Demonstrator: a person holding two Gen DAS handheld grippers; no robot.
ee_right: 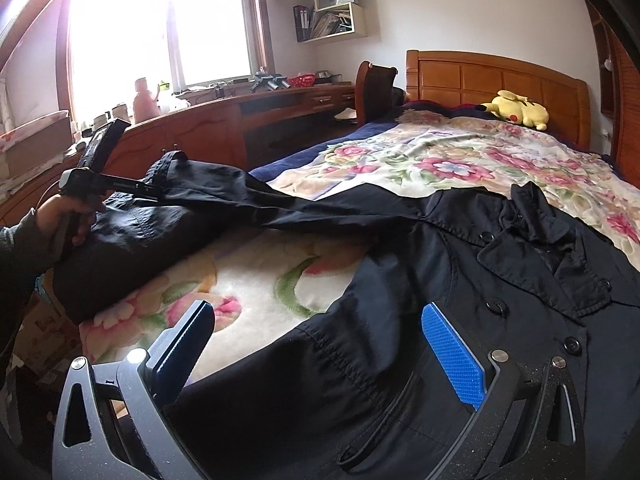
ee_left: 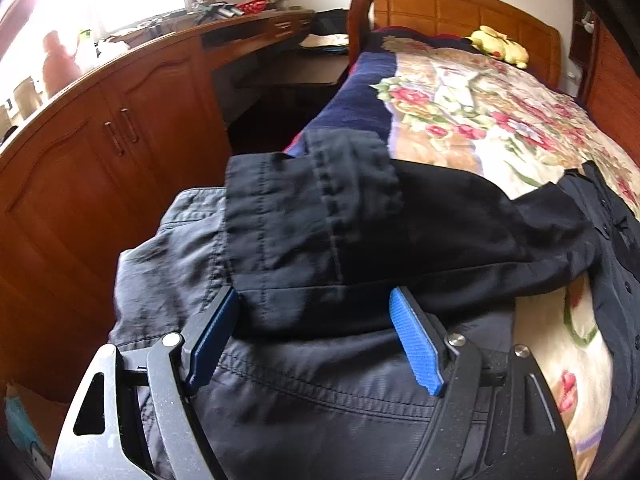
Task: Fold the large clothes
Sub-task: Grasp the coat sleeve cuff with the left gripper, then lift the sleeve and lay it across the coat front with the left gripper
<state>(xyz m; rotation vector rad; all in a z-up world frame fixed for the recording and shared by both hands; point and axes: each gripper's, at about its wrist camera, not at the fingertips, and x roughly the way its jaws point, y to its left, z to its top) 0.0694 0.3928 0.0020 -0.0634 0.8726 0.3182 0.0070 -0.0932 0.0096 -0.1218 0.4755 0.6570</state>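
Observation:
A large black coat [ee_right: 460,280] lies spread on the bed's floral blanket [ee_right: 400,152], collar [ee_right: 532,216] and buttons facing up. One sleeve [ee_right: 280,204] stretches left to its cuff [ee_left: 352,168], over a bunched, greyer part of the coat [ee_left: 168,264] at the bed's edge. My left gripper [ee_left: 316,292] stands open and wide, with the sleeve's near edge between its blue pads [ee_left: 416,340]. In the right wrist view a hand [ee_right: 60,216] holds that left gripper [ee_right: 154,194] by the cuff. My right gripper [ee_right: 318,312] is open, low over the coat's front.
A wooden headboard [ee_right: 500,80] and a yellow plush toy [ee_right: 516,110] are at the bed's far end. Wooden cabinets [ee_left: 100,152] and a cluttered desk [ee_right: 280,96] run along the left, under a bright window. A chair back [ee_right: 374,92] stands by the bed.

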